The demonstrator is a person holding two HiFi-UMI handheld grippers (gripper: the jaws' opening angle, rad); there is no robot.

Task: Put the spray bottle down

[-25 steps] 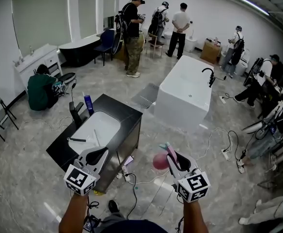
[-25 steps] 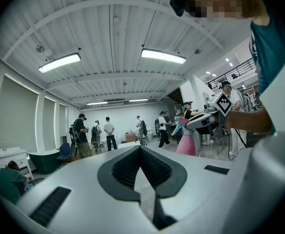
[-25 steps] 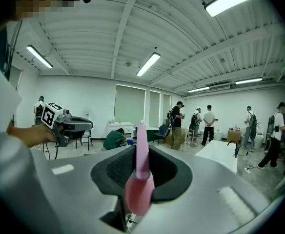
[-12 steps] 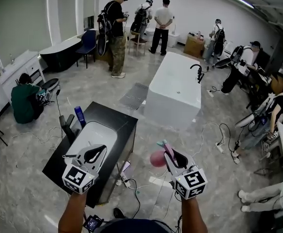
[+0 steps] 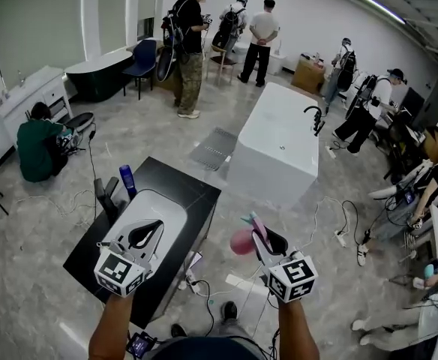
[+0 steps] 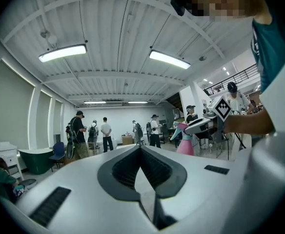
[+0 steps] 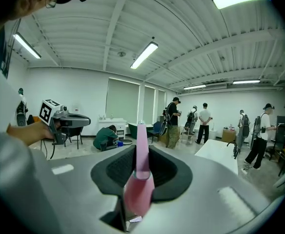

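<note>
The right gripper [image 7: 141, 165] is closed on the spray bottle [image 7: 138, 186]: the pads [image 7: 115, 168] stand partly apart and clamp the pink plastic on both sides, with the narrow upper part of the bottle running forward between them. In the head view the right gripper [image 5: 265, 240] carries the spray bottle [image 5: 241, 243] in the air, its round pink body hanging on the left side of the jaws, above the bare floor [image 5: 309, 276] and just right of the black counter [image 5: 181, 182]. The left gripper [image 6: 141, 152] has its tips together and nothing between them; it hovers over the near end of the white basin [image 5: 166, 205] set in that counter. A blue bottle [image 5: 127, 180] stands at the far left corner of the counter, and a white bathtub [image 5: 279, 145] lies further off. Handling estimate: the bottle is probably light, thin-walled plastic, smooth enough to slip and soft enough to flex under pressure; how full it is cannot be told. I judge the stiffer neck below the spray head the best grip. Set it down base first on a flat surface, then open.
</note>
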